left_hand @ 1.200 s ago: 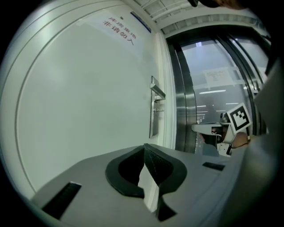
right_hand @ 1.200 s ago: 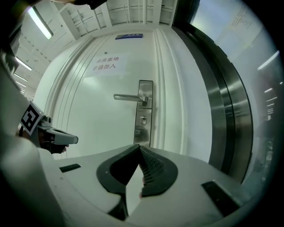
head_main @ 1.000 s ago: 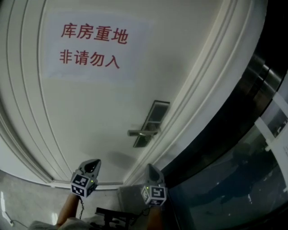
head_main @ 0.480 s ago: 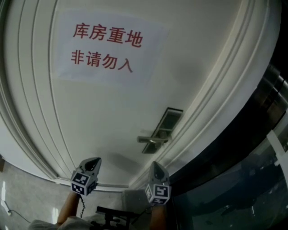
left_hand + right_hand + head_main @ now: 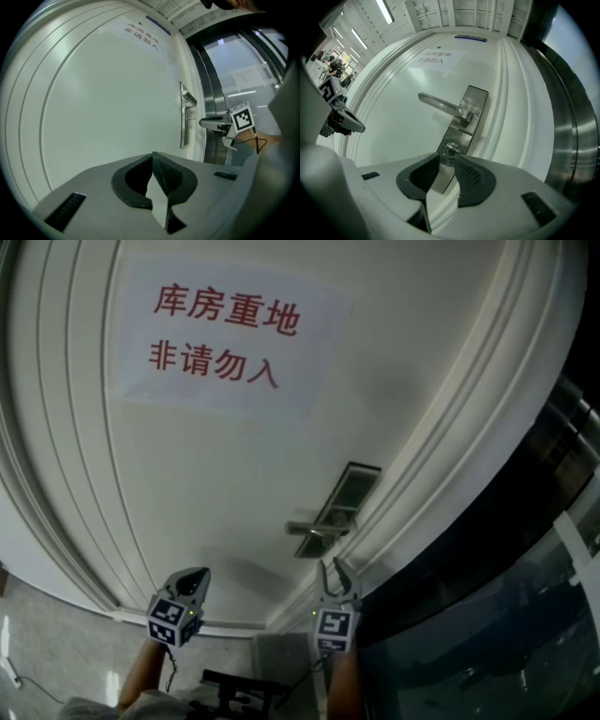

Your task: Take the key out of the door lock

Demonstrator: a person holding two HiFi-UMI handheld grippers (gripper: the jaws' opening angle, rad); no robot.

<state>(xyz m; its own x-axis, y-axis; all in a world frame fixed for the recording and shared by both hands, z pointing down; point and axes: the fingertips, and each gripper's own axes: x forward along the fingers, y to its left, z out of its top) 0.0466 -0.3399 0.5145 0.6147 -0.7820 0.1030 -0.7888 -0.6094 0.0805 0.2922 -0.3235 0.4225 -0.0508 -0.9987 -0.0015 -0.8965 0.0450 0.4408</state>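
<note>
The key [image 5: 451, 149] sits in the lock plate [image 5: 465, 123] below the handle [image 5: 440, 105], and the right tool [image 5: 449, 160] is aimed at it, jaws opening with nothing yet between them, evidently to straddle its head, while the left tool [image 5: 152, 158], pressed together and empty, hangs aside.

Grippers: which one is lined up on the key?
The right gripper: its fingers are opening, nothing between them, key straight ahead in the lock plate. The left gripper is shut, facing bare door panel.
</note>
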